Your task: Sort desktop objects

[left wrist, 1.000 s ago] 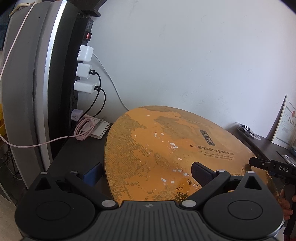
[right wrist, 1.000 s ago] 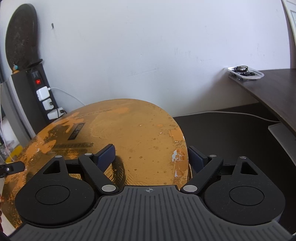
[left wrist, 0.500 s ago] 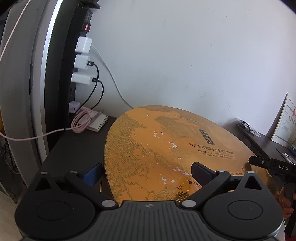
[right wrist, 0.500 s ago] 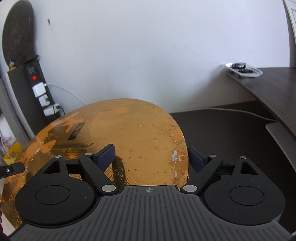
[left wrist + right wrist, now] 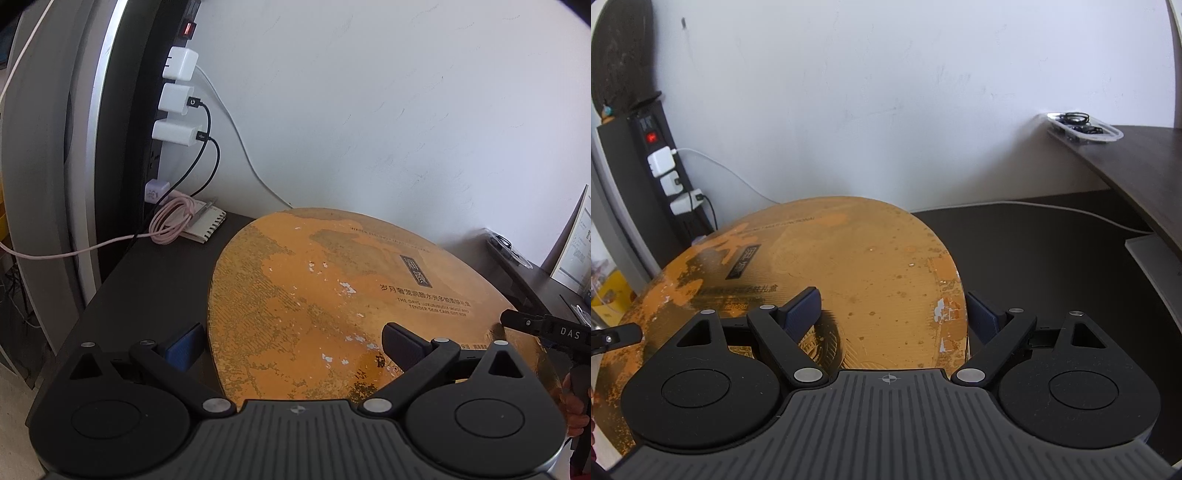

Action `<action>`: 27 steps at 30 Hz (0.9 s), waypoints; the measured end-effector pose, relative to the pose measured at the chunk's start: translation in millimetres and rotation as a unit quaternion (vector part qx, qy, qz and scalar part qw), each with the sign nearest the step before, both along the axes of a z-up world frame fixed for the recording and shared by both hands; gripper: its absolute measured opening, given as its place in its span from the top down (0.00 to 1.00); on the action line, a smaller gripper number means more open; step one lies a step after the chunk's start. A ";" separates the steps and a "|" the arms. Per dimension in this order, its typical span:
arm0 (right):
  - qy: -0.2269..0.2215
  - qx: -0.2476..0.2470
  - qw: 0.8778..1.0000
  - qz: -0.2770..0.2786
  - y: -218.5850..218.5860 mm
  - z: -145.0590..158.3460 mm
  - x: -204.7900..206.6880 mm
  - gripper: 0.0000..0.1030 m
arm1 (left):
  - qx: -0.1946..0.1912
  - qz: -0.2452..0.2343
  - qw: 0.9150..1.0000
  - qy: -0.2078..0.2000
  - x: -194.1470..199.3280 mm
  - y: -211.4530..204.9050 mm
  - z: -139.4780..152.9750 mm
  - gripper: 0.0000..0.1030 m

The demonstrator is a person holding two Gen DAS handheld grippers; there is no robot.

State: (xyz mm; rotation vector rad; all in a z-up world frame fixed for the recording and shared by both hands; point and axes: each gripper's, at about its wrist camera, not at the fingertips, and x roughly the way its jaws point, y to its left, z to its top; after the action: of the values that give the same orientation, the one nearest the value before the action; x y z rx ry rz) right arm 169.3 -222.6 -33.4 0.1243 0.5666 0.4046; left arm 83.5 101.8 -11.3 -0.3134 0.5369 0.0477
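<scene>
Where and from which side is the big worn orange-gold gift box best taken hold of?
Grip the big worn orange-gold gift box at its two opposite side edges, one tool per side, coming from the near end. It is wide, flat and lying level, too broad for one tool. Each tool already straddles an edge: left tool, right tool.

You see both views bright and sharp in even daylight; the wall (image 5: 369,110) bows at fisheye edges, corners vignette black, and soft shadows lie on the box (image 5: 849,266).
</scene>
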 end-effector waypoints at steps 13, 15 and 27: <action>0.004 -0.009 1.000 -0.011 11.0 2.3 7.8 0.15 | 0.005 0.003 1.000 0.011 15.2 3.3 -2.6 0.02; 0.005 -0.011 1.000 -0.012 12.1 3.2 9.4 0.15 | 0.002 0.003 1.000 0.013 16.0 2.5 -2.6 0.02; 0.021 -0.011 0.999 -0.032 10.4 -2.0 7.5 0.14 | 0.019 -0.011 1.000 0.013 15.4 -3.3 -1.6 0.03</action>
State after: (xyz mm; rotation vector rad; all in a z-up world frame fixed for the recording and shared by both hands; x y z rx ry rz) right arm 176.7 -212.1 -35.4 0.1294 0.6074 0.3330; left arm 98.9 98.6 -12.9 -0.2704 0.5651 0.0403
